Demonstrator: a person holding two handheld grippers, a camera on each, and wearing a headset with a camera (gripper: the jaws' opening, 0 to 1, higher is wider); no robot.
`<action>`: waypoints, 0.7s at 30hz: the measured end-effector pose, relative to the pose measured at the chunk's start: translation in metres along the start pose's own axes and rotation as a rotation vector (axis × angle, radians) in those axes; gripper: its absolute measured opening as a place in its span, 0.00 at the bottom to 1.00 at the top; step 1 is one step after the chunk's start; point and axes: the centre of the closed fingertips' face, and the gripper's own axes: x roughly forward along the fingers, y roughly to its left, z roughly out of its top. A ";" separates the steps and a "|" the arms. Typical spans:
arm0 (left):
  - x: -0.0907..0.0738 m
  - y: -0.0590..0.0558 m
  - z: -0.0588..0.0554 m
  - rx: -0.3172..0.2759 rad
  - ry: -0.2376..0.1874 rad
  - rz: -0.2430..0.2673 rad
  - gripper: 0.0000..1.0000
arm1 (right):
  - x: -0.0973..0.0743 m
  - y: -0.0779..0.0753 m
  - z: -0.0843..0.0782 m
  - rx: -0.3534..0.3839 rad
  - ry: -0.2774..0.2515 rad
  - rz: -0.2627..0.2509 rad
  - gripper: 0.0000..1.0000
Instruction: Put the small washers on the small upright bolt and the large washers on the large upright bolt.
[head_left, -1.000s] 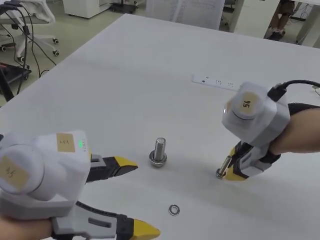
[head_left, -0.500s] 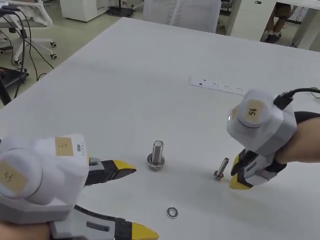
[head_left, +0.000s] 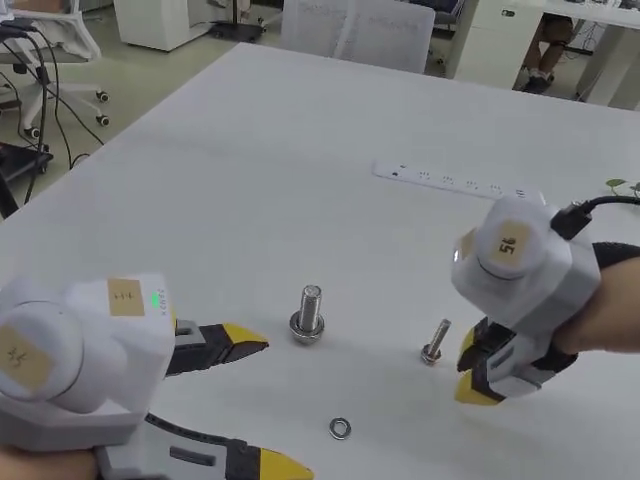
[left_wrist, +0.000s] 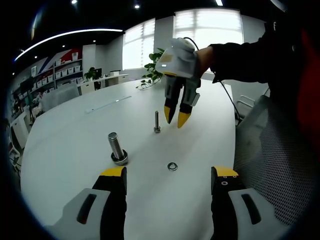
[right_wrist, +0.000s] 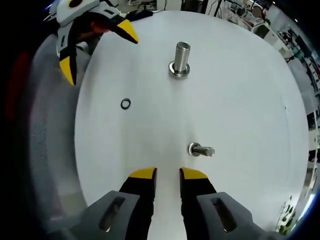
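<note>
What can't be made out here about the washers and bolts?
Loose washer: too small in the head view to tell small from large.
Large bolt: how many washers ring its base, too small and blurred in the head view.
Small bolt: whether any washer sits at its base, too small in the right gripper view.
Right gripper: its own body hides most of its jaws in the head view.
</note>
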 end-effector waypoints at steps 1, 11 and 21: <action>0.000 0.000 0.000 0.000 -0.001 0.000 0.68 | 0.000 0.002 0.002 -0.006 -0.003 0.002 0.20; 0.000 0.002 0.001 0.003 0.001 0.001 0.68 | 0.004 0.028 0.025 -0.069 -0.020 0.038 0.20; 0.000 0.002 0.002 0.006 -0.001 0.003 0.68 | 0.012 0.044 0.048 -0.124 -0.036 0.068 0.21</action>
